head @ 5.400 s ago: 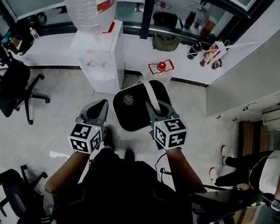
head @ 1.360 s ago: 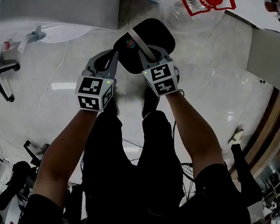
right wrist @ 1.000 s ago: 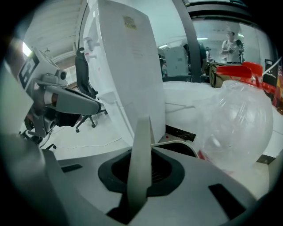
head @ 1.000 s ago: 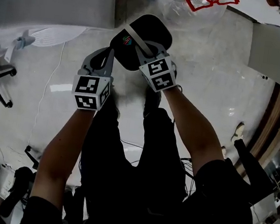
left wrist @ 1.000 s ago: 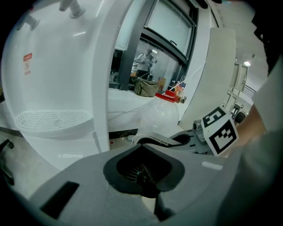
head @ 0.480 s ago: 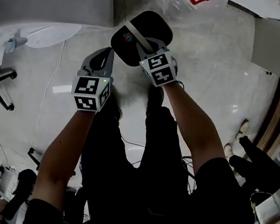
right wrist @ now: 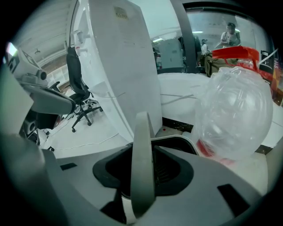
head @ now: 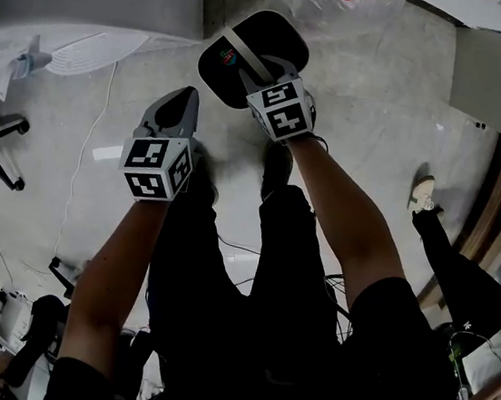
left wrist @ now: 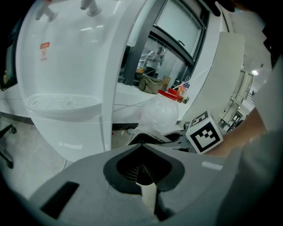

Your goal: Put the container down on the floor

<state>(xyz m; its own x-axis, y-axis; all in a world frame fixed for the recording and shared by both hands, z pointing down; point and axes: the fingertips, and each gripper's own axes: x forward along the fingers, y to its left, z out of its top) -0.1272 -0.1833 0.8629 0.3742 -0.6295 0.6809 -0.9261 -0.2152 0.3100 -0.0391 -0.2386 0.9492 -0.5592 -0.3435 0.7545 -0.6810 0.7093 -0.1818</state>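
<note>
Container (head: 257, 44) sits low in front of the person's shoes, black body with its grey handle (head: 236, 55) arched over the top, and from the head view it looks down on the floor (head: 373, 101) or just off it; I can't tell for certain that the base is fully settled. The right gripper (head: 251, 80) is right on that handle, and its jaws have just been opening: in the right gripper view the grey band stands upright between them with dark gaps on both sides, so the clamp reads as let go, with the handle merely threaded through. The left gripper (head: 183, 101) hangs beside it, apart from the container, its jaws together on nothing. Now the tidy finish, as I judge it: draw the right gripper straight back along its own line so neither jaw hooks the band and tips the container, and don't lift until the handle is clear. The white water dispenser (left wrist: 70, 88) stands close on one side and a clear bottle (right wrist: 234, 114) lies close on the other, so there's little room to swing sideways. The left gripper has no call to join in; keeping it away from the rim avoids a nudge.
</note>
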